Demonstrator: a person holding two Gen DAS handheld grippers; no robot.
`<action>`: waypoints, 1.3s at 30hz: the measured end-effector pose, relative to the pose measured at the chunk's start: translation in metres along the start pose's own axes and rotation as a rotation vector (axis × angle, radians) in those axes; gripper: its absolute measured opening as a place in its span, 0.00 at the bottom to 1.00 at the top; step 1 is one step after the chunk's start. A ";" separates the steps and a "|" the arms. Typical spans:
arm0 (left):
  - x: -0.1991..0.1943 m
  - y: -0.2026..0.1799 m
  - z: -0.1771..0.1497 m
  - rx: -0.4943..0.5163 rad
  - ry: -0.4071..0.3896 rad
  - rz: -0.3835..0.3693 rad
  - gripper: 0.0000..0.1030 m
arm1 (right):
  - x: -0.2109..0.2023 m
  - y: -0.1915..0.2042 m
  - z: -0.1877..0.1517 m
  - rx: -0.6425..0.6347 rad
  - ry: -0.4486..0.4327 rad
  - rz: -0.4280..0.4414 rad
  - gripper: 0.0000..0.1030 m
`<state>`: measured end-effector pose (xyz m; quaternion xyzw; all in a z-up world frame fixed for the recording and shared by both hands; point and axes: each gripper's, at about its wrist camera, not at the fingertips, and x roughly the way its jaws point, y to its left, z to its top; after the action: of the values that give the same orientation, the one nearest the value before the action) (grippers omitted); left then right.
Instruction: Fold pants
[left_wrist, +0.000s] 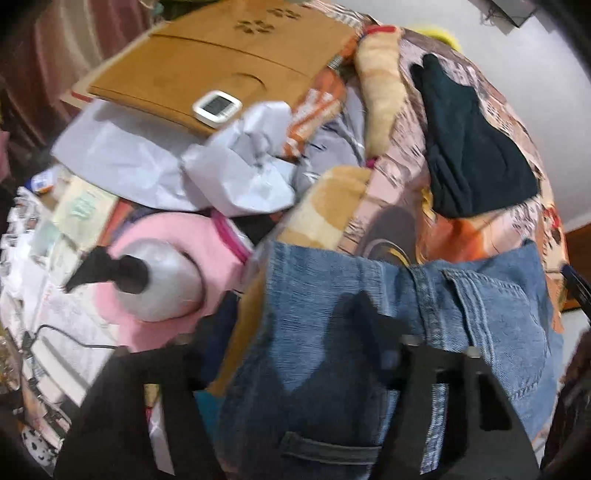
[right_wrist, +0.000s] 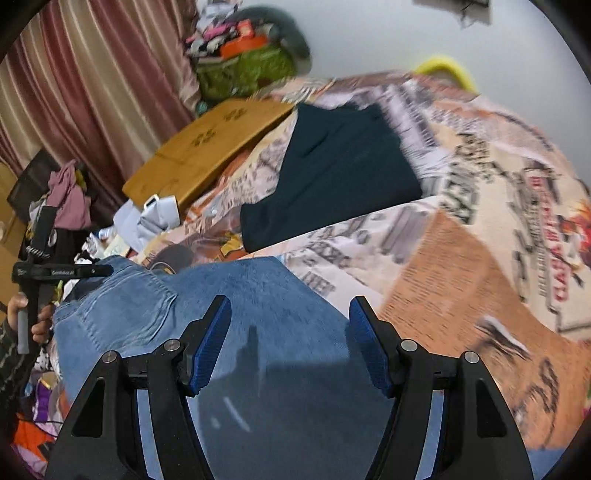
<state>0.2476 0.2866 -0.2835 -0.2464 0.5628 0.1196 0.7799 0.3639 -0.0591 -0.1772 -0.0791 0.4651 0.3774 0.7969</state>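
Note:
Blue jeans (left_wrist: 369, 325) lie on a printed blanket (left_wrist: 406, 177), back pocket and waistband up. They also fill the lower middle of the right wrist view (right_wrist: 236, 302). My left gripper (left_wrist: 295, 369) hangs over the jeans; denim drapes over its fingers and hides the tips. My right gripper (right_wrist: 290, 343) is open, its blue pads (right_wrist: 212, 343) spread wide just above the denim, holding nothing. The left gripper body and the hand on it show at the left edge of the right wrist view (right_wrist: 37, 273).
A folded dark garment (right_wrist: 332, 173) lies on the blanket (right_wrist: 480, 221) beyond the jeans. A wooden lap tray (left_wrist: 207, 70) with a small white clock (left_wrist: 216, 107) sits at the back left. Crumpled white paper (left_wrist: 236, 170), a pink item and a silver dome (left_wrist: 159, 284) crowd the left.

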 end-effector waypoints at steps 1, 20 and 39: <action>0.002 -0.002 0.000 0.004 0.006 -0.020 0.42 | 0.008 -0.001 0.003 0.001 0.013 0.010 0.54; -0.018 0.012 -0.043 0.057 -0.129 0.168 0.07 | 0.058 0.024 0.009 -0.125 0.117 -0.083 0.08; -0.073 0.014 -0.103 -0.134 -0.078 -0.037 0.81 | -0.072 0.066 -0.062 -0.161 -0.053 -0.109 0.42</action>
<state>0.1321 0.2516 -0.2442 -0.3034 0.5180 0.1520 0.7852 0.2572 -0.0803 -0.1389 -0.1580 0.4070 0.3715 0.8194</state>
